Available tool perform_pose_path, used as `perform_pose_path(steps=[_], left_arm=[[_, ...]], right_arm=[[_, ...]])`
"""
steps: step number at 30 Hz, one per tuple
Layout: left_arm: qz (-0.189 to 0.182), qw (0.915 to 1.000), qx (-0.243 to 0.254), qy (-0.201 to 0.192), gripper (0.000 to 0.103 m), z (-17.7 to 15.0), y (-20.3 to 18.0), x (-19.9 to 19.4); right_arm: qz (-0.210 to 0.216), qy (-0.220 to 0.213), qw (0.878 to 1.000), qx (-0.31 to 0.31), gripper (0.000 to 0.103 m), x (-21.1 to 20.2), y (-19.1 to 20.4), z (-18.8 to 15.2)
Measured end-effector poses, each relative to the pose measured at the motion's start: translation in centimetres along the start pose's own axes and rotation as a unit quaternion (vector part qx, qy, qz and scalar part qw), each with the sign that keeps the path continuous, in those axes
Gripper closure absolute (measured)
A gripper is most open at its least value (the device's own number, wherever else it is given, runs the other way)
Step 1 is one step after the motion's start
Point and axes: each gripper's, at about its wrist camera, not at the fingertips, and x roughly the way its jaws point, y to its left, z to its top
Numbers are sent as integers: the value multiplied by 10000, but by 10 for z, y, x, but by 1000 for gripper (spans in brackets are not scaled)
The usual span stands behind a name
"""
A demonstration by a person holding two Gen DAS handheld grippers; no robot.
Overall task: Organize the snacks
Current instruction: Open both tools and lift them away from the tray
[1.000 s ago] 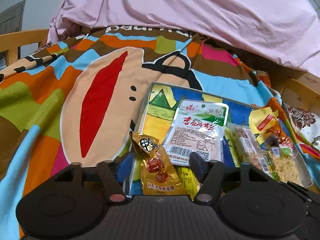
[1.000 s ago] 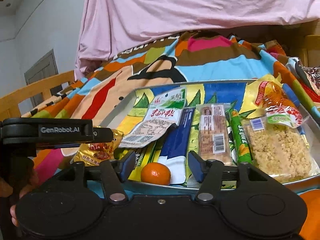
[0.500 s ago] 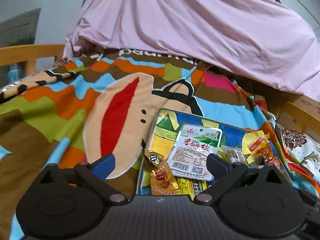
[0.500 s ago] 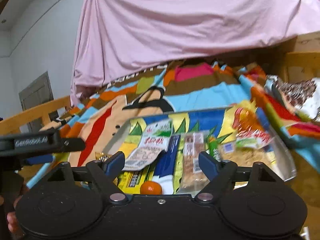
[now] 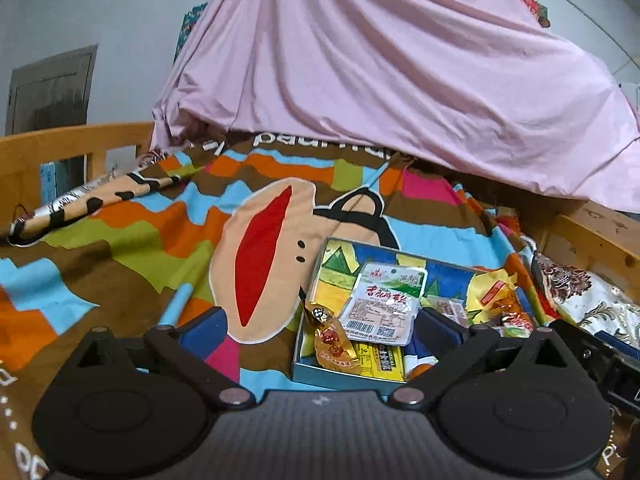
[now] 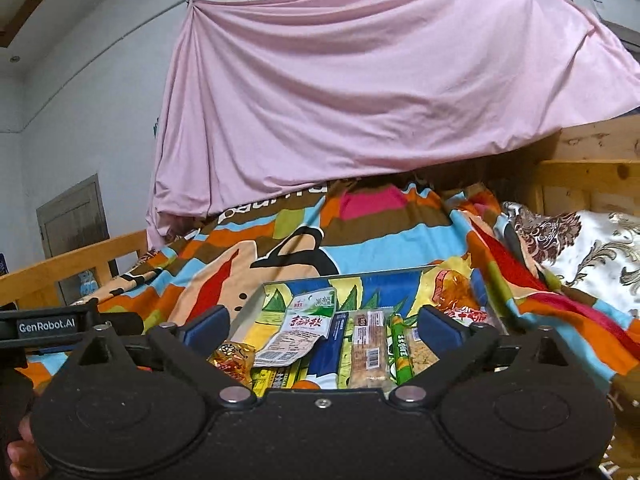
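Note:
A flat tray [image 5: 334, 376] with a printed bottom lies on the colourful blanket [image 5: 160, 240] and holds several snacks. A white and green packet [image 5: 384, 304] lies on top, a golden packet [image 5: 332, 340] leans at its left edge, and yellow packets [image 5: 380, 358] lie near the front. In the right wrist view the tray [image 6: 256, 300] shows the white packet [image 6: 306, 330], a blue packet [image 6: 328, 354], a wrapped bar [image 6: 370, 354], a green stick [image 6: 401, 354], a golden packet [image 6: 234, 360] and an orange [image 6: 306, 385]. My left gripper [image 5: 320, 324] and right gripper [image 6: 324, 324] are open and empty, above and behind the tray.
A pink sheet [image 5: 380, 80] hangs over the far end of the bed. Wooden bed rails stand at left [image 5: 60, 140] and right [image 6: 592, 188]. A patterned pillow [image 6: 580, 248] lies right of the tray. The left gripper's body [image 6: 48, 326] shows at the left of the right wrist view.
Both grippers have opened wide and pulled up and back from the tray, so the snacks look smaller and lower in both views.

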Motion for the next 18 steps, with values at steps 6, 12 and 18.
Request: perform_pose_path(steps=[6, 12, 18], left_arm=[[58, 9998, 46, -165, 1, -7, -5, -33], [71, 9999, 100, -111, 1, -25, -3, -63], [12, 9998, 165, 123, 1, -42, 3, -84]], right_arm=[[-55, 6, 10000, 5, 1, -30, 1, 1], [-166, 74, 9997, -137, 1, -66, 2, -2], [-326, 181, 9992, -154, 1, -97, 6, -12]])
